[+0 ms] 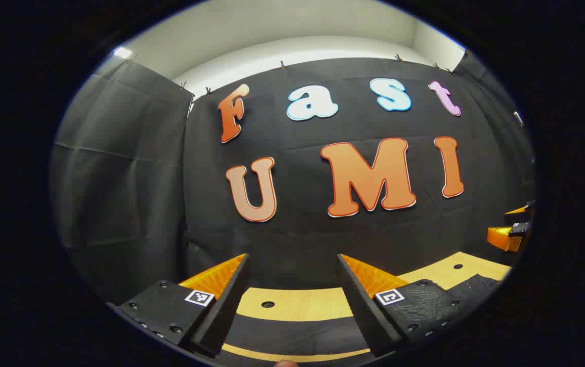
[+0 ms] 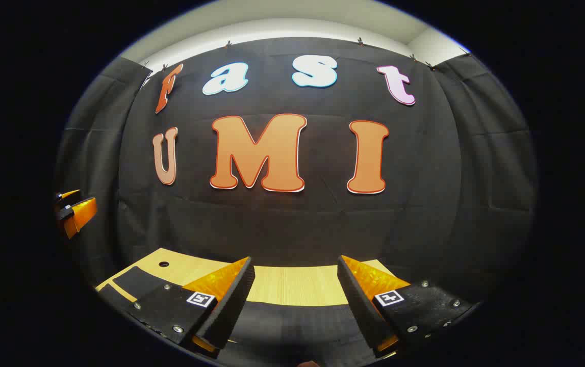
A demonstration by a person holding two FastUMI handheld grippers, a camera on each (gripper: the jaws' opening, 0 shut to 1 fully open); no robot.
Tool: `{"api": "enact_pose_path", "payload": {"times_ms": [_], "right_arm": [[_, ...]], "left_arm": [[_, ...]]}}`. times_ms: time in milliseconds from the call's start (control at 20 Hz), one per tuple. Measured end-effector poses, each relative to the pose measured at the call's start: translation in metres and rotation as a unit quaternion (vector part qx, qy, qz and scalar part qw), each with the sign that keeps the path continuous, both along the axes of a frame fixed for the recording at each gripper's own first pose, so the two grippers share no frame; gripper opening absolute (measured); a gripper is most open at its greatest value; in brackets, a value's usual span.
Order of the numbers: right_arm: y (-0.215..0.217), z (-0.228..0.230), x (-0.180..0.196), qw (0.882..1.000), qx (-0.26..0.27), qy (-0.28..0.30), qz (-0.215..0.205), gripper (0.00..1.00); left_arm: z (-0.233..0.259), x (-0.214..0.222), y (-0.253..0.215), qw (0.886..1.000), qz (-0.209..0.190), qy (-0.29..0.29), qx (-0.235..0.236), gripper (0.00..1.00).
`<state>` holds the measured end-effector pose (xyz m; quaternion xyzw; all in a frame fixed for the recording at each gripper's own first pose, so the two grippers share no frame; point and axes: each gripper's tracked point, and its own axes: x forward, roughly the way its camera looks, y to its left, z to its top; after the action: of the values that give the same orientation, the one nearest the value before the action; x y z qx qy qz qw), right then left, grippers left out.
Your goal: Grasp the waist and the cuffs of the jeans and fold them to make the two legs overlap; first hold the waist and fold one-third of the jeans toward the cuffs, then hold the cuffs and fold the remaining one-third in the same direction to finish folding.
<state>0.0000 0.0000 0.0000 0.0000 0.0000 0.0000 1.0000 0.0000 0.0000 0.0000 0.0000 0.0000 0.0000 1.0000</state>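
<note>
My left gripper (image 1: 292,262) is open and held above the near edge of a wooden table (image 1: 297,303), with nothing between its fingers. My right gripper (image 2: 296,265) is also open and empty over the same table (image 2: 297,285). A dark cloth (image 2: 292,323) lies under the right gripper at the table's near side. A dark band (image 1: 292,331) runs across the table under the left gripper. I cannot tell whether this dark material is the jeans. The right gripper (image 1: 511,229) shows far right in the left gripper view. The left gripper (image 2: 75,211) shows far left in the right gripper view.
The booth's black cloth wall (image 1: 323,239) hangs just behind the table. The tabletop has small round holes (image 1: 268,304). A dark patch (image 2: 134,280) lies on the table's left part in the right gripper view. A fingertip (image 1: 286,363) peeks in at the bottom edge.
</note>
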Motion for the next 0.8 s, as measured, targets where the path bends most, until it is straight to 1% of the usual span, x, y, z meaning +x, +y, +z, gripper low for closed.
{"api": "enact_pose_path", "payload": {"times_ms": [50, 200, 250, 450, 700, 750, 800], "right_arm": [[0.002, 0.001, 0.001, 1.0, 0.0, -0.002, 0.001, 0.98], [0.005, -0.002, 0.002, 1.0, -0.001, 0.001, 0.008, 0.98], [0.004, -0.003, 0.001, 1.0, -0.001, 0.002, 0.008, 0.98], [-0.002, -0.006, -0.001, 1.0, -0.002, 0.007, 0.004, 0.98], [-0.006, -0.008, -0.006, 1.0, 0.0, 0.011, 0.0, 0.98], [-0.008, -0.008, -0.008, 1.0, -0.001, 0.011, -0.002, 0.98], [-0.01, -0.009, -0.01, 1.0, 0.0, 0.011, -0.001, 0.98]], "left_arm": [[0.0, -0.001, -0.001, 1.0, -0.001, 0.0, 0.0, 0.99], [0.002, -0.002, 0.003, 1.0, 0.003, -0.002, 0.004, 0.99], [0.003, -0.003, 0.005, 1.0, 0.004, -0.002, 0.003, 1.0], [-0.006, -0.004, 0.007, 1.0, 0.01, 0.006, 0.007, 1.0], [-0.008, -0.013, 0.0, 1.0, 0.001, 0.009, 0.014, 1.0], [-0.008, -0.013, -0.001, 1.0, -0.001, 0.009, 0.016, 0.98], [-0.009, -0.015, -0.003, 1.0, -0.004, 0.009, 0.018, 1.0]]}}
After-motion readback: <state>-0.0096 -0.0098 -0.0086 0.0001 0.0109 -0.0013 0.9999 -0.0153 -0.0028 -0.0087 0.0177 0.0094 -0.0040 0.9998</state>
